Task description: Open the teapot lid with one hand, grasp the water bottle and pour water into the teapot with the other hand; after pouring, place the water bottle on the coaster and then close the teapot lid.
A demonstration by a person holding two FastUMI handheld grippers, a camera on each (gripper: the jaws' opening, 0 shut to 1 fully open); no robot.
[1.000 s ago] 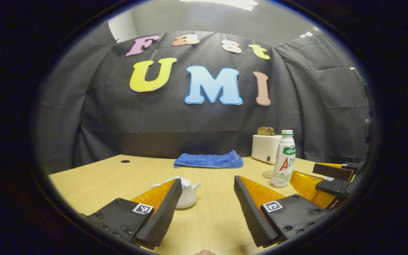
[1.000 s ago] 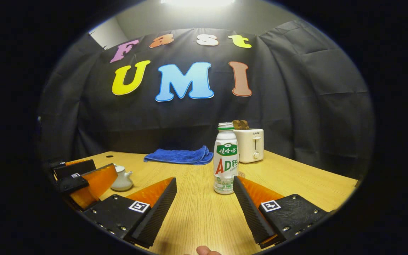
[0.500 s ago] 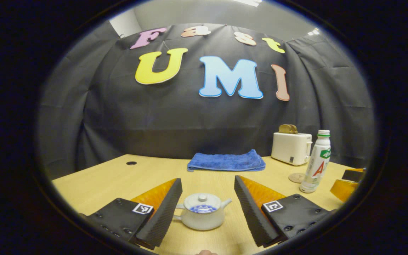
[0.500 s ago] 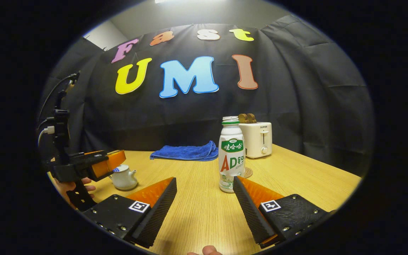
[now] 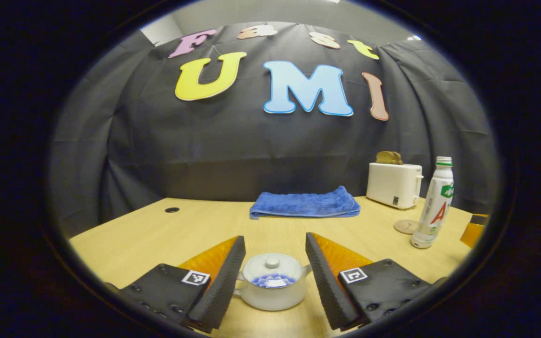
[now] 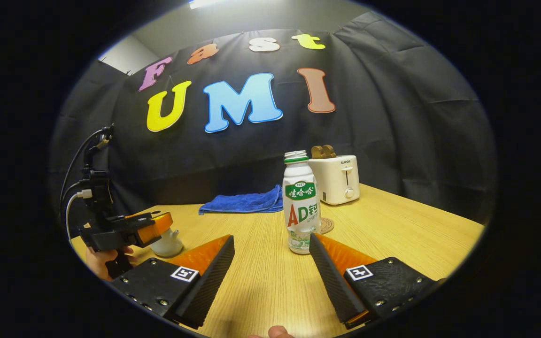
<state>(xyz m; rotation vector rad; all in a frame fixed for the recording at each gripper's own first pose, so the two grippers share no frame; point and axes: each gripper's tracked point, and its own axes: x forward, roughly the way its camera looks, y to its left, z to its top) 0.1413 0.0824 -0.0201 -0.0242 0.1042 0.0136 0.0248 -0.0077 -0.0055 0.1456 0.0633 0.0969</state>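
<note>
Teapot [image 5: 273, 287], lid [image 5: 272, 266] on: bracketed at 12 o'clock by spread left claw [image 5: 274, 277]; nothing is gripped.

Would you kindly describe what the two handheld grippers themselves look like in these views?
Each gripper, left and right, has two long wedge-shaped fingers with ribbed inner faces, fixed to black bolted blocks, each bearing a small square black-and-white marker. In the right gripper view, the left gripper carries a black upright mast with cables.
</note>
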